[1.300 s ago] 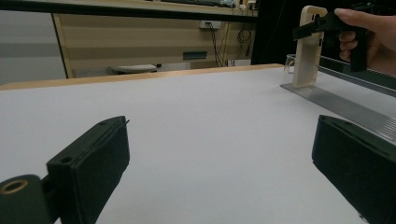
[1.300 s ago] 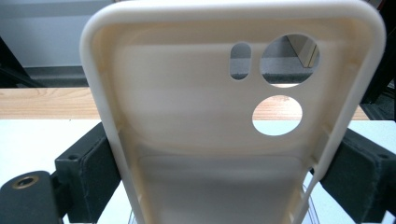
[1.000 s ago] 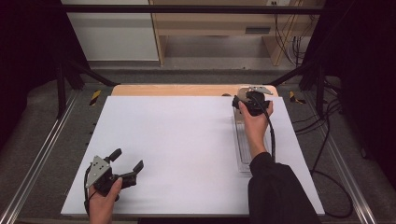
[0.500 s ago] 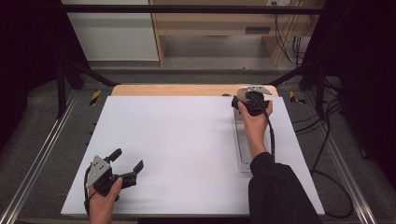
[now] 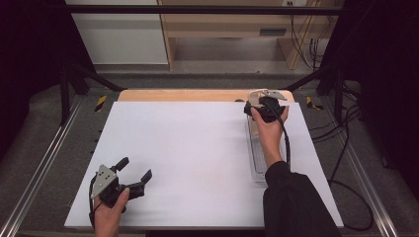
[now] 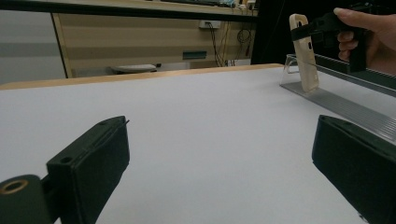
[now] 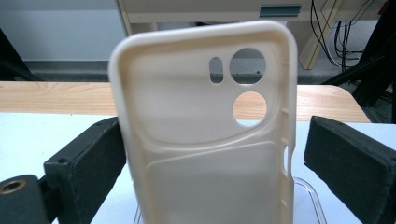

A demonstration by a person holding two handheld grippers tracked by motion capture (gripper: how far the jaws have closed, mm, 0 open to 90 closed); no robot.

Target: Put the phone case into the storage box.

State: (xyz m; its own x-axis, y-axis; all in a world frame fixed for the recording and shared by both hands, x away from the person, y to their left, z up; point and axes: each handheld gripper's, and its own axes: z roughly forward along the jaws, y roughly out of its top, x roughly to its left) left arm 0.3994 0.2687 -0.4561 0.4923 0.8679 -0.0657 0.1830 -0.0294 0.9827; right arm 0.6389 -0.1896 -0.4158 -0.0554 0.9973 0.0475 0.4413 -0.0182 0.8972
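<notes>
Cream plastic is what catches the eye: one phone case (image 7: 205, 135) stands upright at the far right end of the bench (image 5: 197, 158), its hollow inner side turned toward the right gripper (image 7: 215, 163). Three cutouts pierce its upper part, two round and one small slot. The right gripper's two black jaws stand spread on either side of the case; there is a clear gap on the right, while on the left the case's edge overlaps the jaw, so I cannot tell whether that one touches. It has no clamped hold. From the left gripper view the case (image 6: 304, 51) shows edge-on, leaning slightly, its foot on a clear plastic stand (image 6: 336, 100) that runs as a long ribbed tray along the bench's right edge. In the high view that stand (image 5: 257, 153) lies under the person's right forearm, and the right gripper (image 5: 266, 106) sits at its far end.

Down at the near left corner, the left gripper (image 5: 132, 173) rests just above the white surface with both jaws wide apart and nothing between them, well apart from the case. Nothing lies between the two grippers. Beyond the bench's wooden far edge stand a light cabinet (image 5: 118, 34) and a wooden shelf (image 5: 232, 22), with cables (image 5: 306, 39) hanging at the right.
</notes>
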